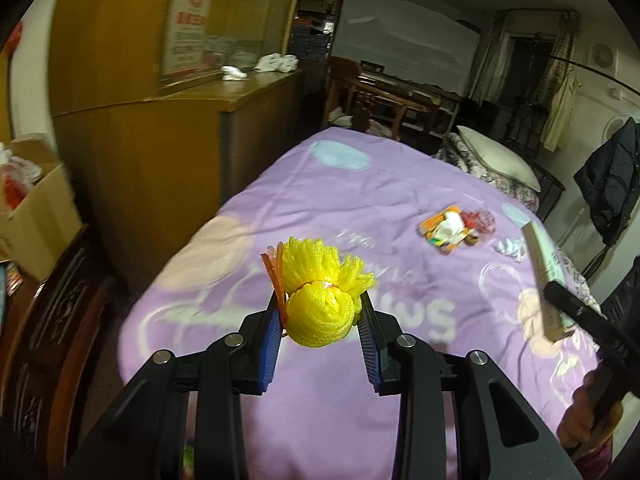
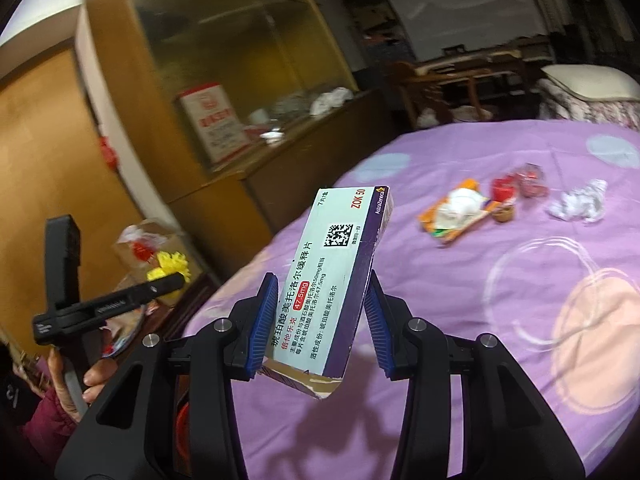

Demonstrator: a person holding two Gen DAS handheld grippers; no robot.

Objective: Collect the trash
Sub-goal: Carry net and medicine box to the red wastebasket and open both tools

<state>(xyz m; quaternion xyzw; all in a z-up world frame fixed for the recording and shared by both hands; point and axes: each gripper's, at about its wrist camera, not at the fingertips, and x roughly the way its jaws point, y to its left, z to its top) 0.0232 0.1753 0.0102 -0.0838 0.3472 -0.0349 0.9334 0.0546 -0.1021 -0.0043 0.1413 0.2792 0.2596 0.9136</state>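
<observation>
My left gripper [image 1: 320, 300] is shut on a yellow foam net [image 1: 324, 300] with orange strips, held above the purple bedspread [image 1: 360, 184]. My right gripper [image 2: 322, 284] is shut on a medicine box [image 2: 332, 276], pale blue and purple, held tilted above the bed; it also shows in the left wrist view [image 1: 546, 264]. More trash lies on the bed: an orange wrapper with white paper [image 2: 456, 212], red wrappers [image 2: 520, 184], a small brown cup [image 2: 505, 213] and a crumpled clear wrapper [image 2: 578, 202].
A cardboard box [image 1: 36, 208] with red and white scraps stands left of the bed; in the right wrist view [image 2: 148, 248] it shows beyond the left gripper. A wooden cabinet [image 1: 160, 120] is behind it. A pillow [image 1: 496, 156] lies at the bed's far end.
</observation>
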